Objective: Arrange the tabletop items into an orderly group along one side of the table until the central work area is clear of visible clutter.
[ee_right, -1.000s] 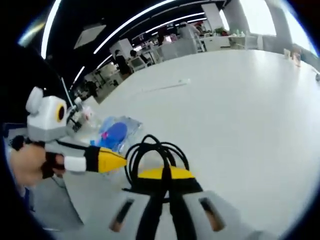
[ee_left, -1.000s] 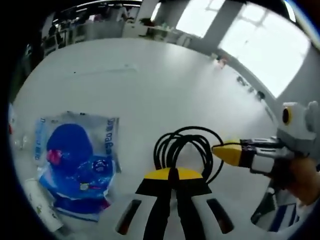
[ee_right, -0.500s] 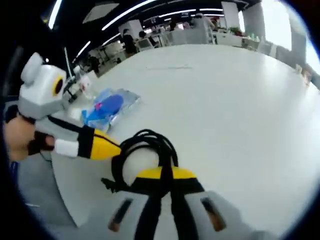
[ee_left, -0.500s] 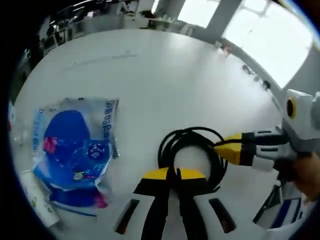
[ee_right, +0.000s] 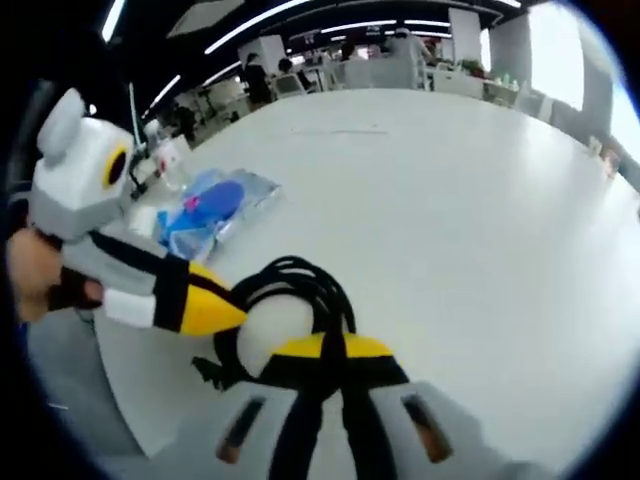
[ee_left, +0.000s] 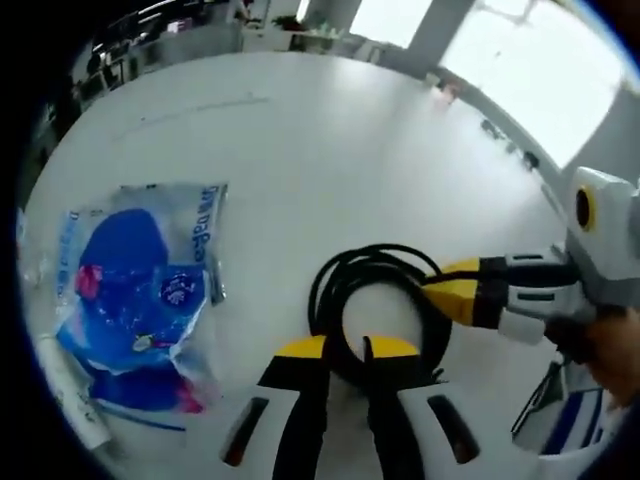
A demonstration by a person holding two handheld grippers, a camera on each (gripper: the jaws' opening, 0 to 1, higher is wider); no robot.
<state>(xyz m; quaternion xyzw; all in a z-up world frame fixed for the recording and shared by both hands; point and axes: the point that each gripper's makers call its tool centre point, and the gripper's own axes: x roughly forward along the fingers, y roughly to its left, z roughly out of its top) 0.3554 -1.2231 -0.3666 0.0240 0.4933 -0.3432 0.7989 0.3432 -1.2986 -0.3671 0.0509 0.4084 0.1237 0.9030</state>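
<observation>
Jaws on the left gripper [ee_left: 345, 350] stand slightly parted now, a narrow gap showing between their yellow tips, where half a second ago they were pressed together over the black cable coil [ee_left: 375, 305]. The coil lies flat on the white table [ee_left: 300, 130], its near arc passing just under those tips, so the left side looks to have let go of it. In the right gripper view, the right gripper [ee_right: 330, 350] has its jaws closed tight on the coil's near side [ee_right: 290, 290], as it did a moment before. Judged from this, the coil is being handed over or set down: one gripper has it, the other is freeing itself, and the bundle sits close to the table's near edge, which suits a tidy row along one side.

Beside the coil, on the left in the left gripper view, lies a clear plastic packet with blue contents [ee_left: 135, 290], apart from the coil and also near the edge. A small white tube-like item [ee_left: 75, 415] rests just beyond the packet's lower corner. The two grippers crowd each other around the coil, so the freed left one will need to back away without snagging a loop. The table's middle shows bare white surface.
</observation>
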